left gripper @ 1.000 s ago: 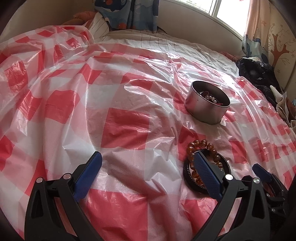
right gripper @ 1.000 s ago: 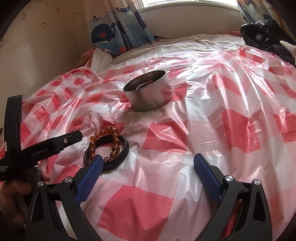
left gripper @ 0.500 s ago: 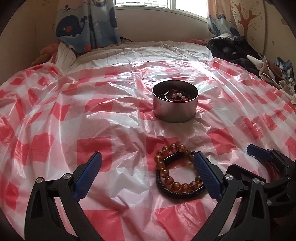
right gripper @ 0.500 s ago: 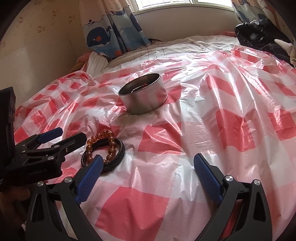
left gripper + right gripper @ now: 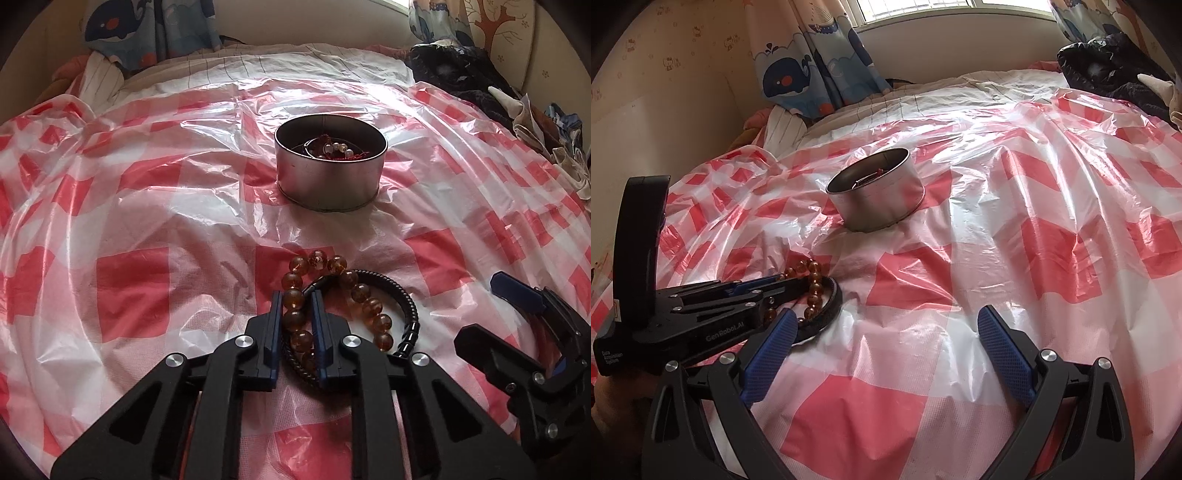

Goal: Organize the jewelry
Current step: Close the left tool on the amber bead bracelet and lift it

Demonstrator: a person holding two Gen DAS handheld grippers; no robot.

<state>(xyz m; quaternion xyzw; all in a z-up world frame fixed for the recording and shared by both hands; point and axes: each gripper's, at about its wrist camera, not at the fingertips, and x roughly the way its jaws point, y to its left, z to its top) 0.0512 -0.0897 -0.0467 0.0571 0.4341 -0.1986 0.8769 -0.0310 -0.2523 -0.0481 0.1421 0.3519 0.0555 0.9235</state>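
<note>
Left gripper [image 5: 296, 317] is clamped on amber round-bead bracelet [image 5: 364, 295] lying over black braided cord bracelet [image 5: 406, 306] | right gripper [image 5: 886, 347] is held apart, idle | straight lift advised, cord left behind | destination judged: round silver metal tin [image 5: 328, 184] beyond

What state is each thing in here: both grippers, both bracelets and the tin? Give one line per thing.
left gripper: shut on the amber bead bracelet.
right gripper: open, holding nothing.
amber bead bracelet: gripped, lying on the plastic sheet.
black cord bracelet: loose, lying under the beads.
metal tin: upright, lidless, jewelry inside.
</note>
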